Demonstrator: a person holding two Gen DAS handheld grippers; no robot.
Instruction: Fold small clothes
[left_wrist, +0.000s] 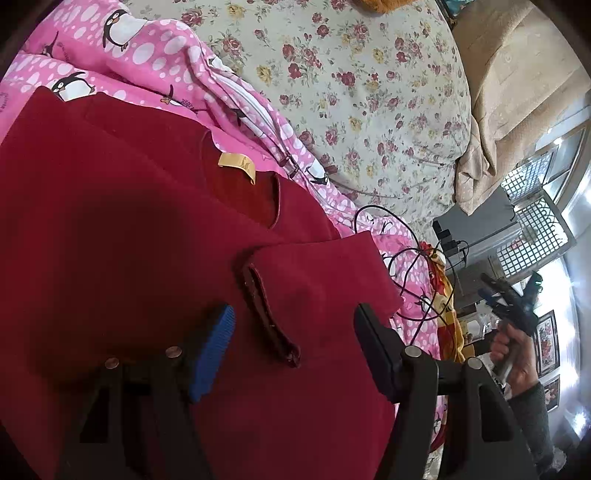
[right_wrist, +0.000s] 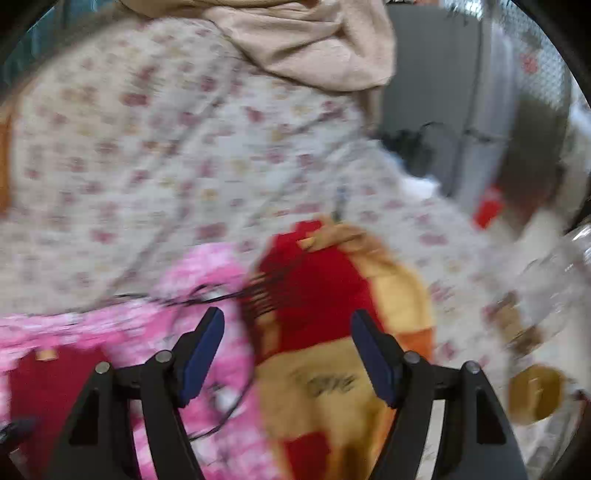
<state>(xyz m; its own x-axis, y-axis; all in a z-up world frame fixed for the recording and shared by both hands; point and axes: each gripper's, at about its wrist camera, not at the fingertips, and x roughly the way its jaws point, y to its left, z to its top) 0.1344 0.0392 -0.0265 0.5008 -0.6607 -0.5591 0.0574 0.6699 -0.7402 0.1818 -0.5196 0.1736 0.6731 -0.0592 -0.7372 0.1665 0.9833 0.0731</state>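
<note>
A dark red top (left_wrist: 129, 240) lies spread flat on a pink penguin blanket (left_wrist: 147, 48), with a yellow label (left_wrist: 238, 164) at its neckline. One sleeve (left_wrist: 325, 273) is folded in across the body, and its cuff (left_wrist: 271, 321) lies just ahead of and between my left gripper's fingers. My left gripper (left_wrist: 293, 350) hovers over it, open, with the pads off the cloth. My right gripper (left_wrist: 513, 302) is held in a hand (left_wrist: 513, 354) off the bed's right edge. In the blurred right wrist view it (right_wrist: 288, 354) is open and empty, with a corner of the red top (right_wrist: 48, 387) at lower left.
A floral bedsheet (left_wrist: 369, 92) covers the bed beyond the blanket, with a beige cloth (left_wrist: 517, 74) heaped at the far right. A black cable (left_wrist: 406, 258) loops over the blanket's edge. A red and yellow cloth (right_wrist: 314, 295) lies under my right gripper.
</note>
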